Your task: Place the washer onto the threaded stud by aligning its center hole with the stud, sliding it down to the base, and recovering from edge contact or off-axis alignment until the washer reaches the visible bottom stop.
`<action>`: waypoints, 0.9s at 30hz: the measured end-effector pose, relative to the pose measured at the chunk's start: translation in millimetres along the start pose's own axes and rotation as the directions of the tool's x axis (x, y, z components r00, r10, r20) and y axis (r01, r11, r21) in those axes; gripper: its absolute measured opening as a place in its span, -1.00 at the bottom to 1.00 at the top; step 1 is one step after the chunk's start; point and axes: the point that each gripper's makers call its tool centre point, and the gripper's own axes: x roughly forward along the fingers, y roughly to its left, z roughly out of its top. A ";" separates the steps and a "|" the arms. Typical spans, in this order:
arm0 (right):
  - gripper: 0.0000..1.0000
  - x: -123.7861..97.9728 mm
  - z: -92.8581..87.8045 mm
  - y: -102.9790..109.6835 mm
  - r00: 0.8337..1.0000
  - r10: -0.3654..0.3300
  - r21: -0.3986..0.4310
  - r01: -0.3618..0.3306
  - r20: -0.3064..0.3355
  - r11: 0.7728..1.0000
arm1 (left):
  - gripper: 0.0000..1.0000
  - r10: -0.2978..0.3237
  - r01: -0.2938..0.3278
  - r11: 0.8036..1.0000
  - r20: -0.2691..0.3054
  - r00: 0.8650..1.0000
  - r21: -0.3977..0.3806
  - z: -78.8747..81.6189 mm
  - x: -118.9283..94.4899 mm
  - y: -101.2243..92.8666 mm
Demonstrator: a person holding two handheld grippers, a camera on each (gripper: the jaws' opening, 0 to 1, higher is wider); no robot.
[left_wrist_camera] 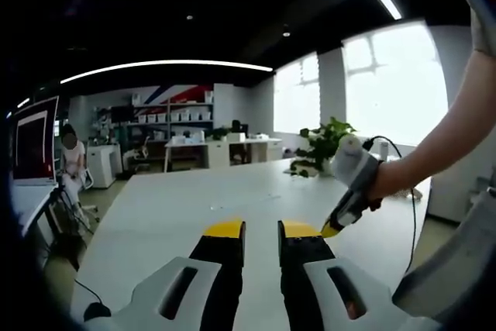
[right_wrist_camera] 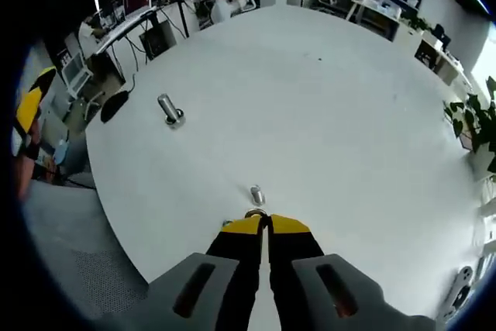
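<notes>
Two hand-held grippers work over a broad, smooth white table [right_wrist_camera: 325,114] in an open office. In the right gripper view, the right gripper [right_wrist_camera: 267,224], its black jaws tipped with yellow pads, is pressed nearly closed, only a thin slit between the tips; a small ring-shaped metal piece, apparently the washer [right_wrist_camera: 255,213], sits right at the tips, though whether it is gripped cannot be told. Just ahead of the jaws, a short shiny metal piece [right_wrist_camera: 256,194] stands on the tabletop, too small to identify with certainty. Farther off, toward the table's left edge, a threaded stud [right_wrist_camera: 170,109] of bright grey metal rises at a slight tilt from a round base, well apart from the gripper. A potted plant [right_wrist_camera: 474,125] with green leaves shows at the table's right edge. In the left gripper view, the left gripper [left_wrist_camera: 262,232] hovers above the table with its jaws a narrow gap apart and nothing between them; the right gripper enters from the right, held in a person's hand [left_wrist_camera: 385,181], its yellow tips down at the tabletop. A seated person [left_wrist_camera: 71,162] is beyond the table's far left corner.
</notes>
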 end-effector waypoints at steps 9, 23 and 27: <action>-0.93 7.3 14.6 2.4 1.000 0.005 -0.014 -0.005 0.002 1.000 | -0.71 0.005 -0.005 1.000 -0.001 1.000 -0.001 -0.1 -0.3 1.5; -0.92 19.5 16.5 5.0 0.999 0.010 -0.024 -0.011 -0.040 1.000 | -0.71 0.001 -0.001 1.000 -0.007 1.000 0.024 0.0 -0.5 -0.6; -0.92 21.7 16.0 3.0 0.999 0.005 -0.021 -0.006 -0.052 1.000 | -0.72 -0.006 0.007 0.999 -0.010 1.000 0.037 -0.5 -0.7 -3.1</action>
